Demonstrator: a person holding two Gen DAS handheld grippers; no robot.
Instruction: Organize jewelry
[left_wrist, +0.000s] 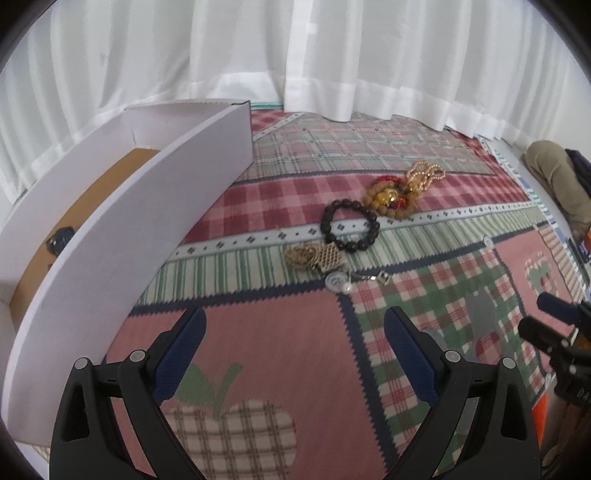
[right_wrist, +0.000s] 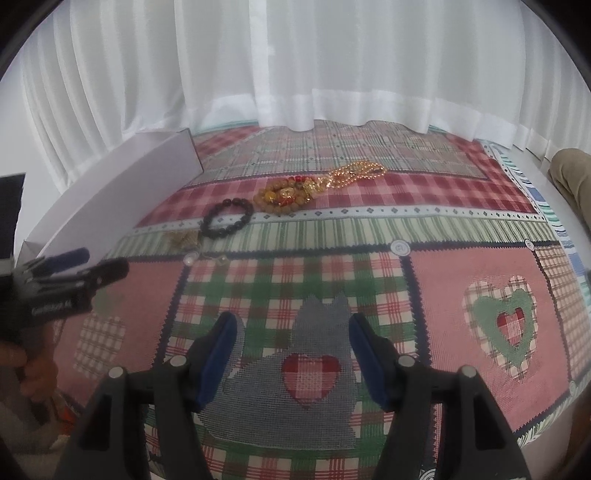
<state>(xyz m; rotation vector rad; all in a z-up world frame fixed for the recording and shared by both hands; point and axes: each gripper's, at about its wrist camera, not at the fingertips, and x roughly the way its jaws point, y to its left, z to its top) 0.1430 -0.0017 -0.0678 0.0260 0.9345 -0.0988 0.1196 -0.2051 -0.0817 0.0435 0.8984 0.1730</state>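
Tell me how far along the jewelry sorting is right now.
Barely started. One dark item already lies in the white cardboard box. Nothing is in hand: the left tongs and right tongs both stand open over the patchwork cloth. Left on the cloth: the black bead bracelet, gold mesh piece, small silver pendant, amber bead bracelet and gold bead necklace.

- Ahead of my left gripper (left_wrist: 293, 321) lay bare patchwork cloth (left_wrist: 277, 350), open as far as the jewelry row.
- The white box (left_wrist: 122, 236) walled off the left side; its long wall stood between that gripper and the box floor.
- My right gripper (right_wrist: 293, 328) faced open cloth too.
- The curtain (right_wrist: 295, 66) closed the far edge.
- A black bead bracelet (left_wrist: 349, 226) and gold chains (left_wrist: 424, 177) lay close together.
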